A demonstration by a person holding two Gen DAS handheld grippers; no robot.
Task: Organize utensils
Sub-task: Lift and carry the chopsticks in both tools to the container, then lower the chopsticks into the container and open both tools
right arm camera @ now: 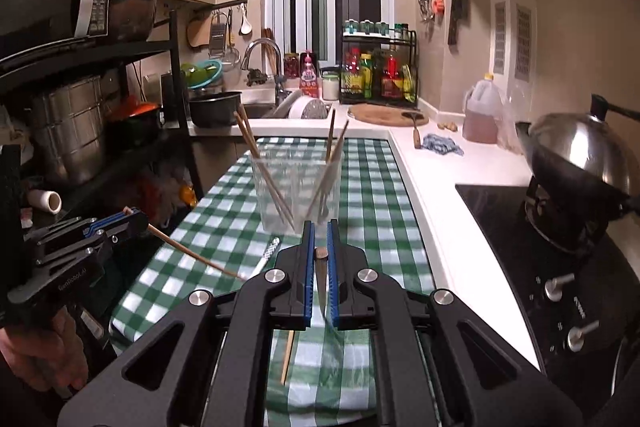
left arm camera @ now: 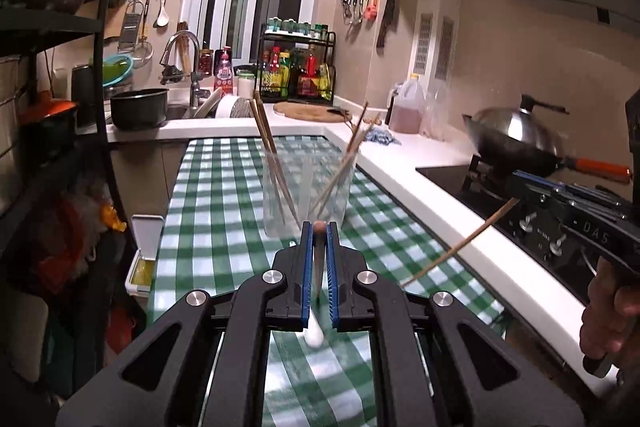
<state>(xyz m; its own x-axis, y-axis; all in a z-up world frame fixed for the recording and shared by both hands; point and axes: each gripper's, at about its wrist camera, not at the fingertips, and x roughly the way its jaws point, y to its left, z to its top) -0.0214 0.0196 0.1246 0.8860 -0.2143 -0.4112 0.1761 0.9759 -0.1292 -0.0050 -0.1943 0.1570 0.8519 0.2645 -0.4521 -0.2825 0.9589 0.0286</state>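
Chopsticks (right arm camera: 322,287) stood clamped in each gripper's fingers, left gripper (left arm camera: 319,227) and right gripper (right arm camera: 320,227), with the glass (right arm camera: 296,191) just beyond, farther along the desk (right arm camera: 372,195).

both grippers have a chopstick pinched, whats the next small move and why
Probably carry both forward over the clear cup and tip the chopsticks' low ends toward its mouth. The left gripper and right gripper are each shut on a chopstick, held above the checkered cloth short of the cup, which already holds other chopsticks. Another chopstick lies on the cloth.
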